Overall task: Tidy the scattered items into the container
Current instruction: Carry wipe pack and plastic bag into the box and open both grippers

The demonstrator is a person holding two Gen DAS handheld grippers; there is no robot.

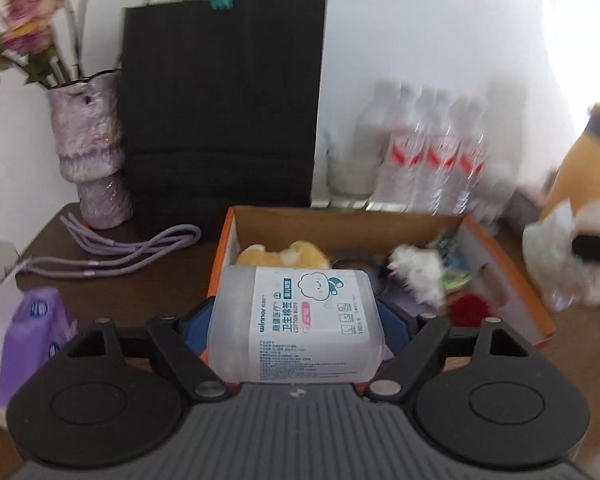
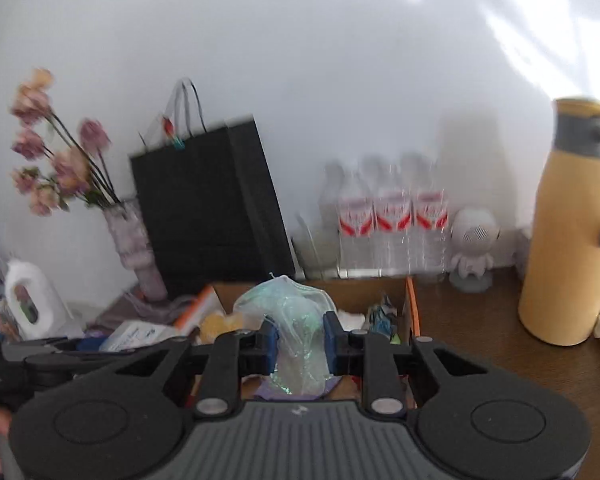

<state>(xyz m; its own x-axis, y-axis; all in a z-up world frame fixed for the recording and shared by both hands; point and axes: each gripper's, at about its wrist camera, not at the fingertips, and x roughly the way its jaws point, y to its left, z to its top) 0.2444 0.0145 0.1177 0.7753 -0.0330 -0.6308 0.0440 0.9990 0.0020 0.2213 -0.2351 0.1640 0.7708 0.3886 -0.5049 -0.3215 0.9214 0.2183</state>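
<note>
My left gripper [image 1: 296, 324] is shut on a clear box of cotton buds [image 1: 296, 320] with a white label, held over the near edge of the orange-sided cardboard box [image 1: 512, 276]. Inside the box lie a yellow plush [image 1: 284, 256], a white fluffy item [image 1: 418, 272] and a red pompom [image 1: 470, 308]. My right gripper [image 2: 300, 344] is shut on a clear plastic bag with greenish contents [image 2: 296, 328], held over the same cardboard box [image 2: 411, 300]. The left gripper and cotton buds box [image 2: 136, 334] show at the left of the right wrist view.
A black paper bag [image 1: 224, 104], a vase of flowers [image 1: 92, 148], water bottles [image 1: 428, 148] and a yellow flask [image 2: 568, 232] stand at the back. A purple cord [image 1: 112, 252] and purple tissue pack [image 1: 28, 332] lie left of the box. A white robot figure [image 2: 474, 244] stands by the bottles.
</note>
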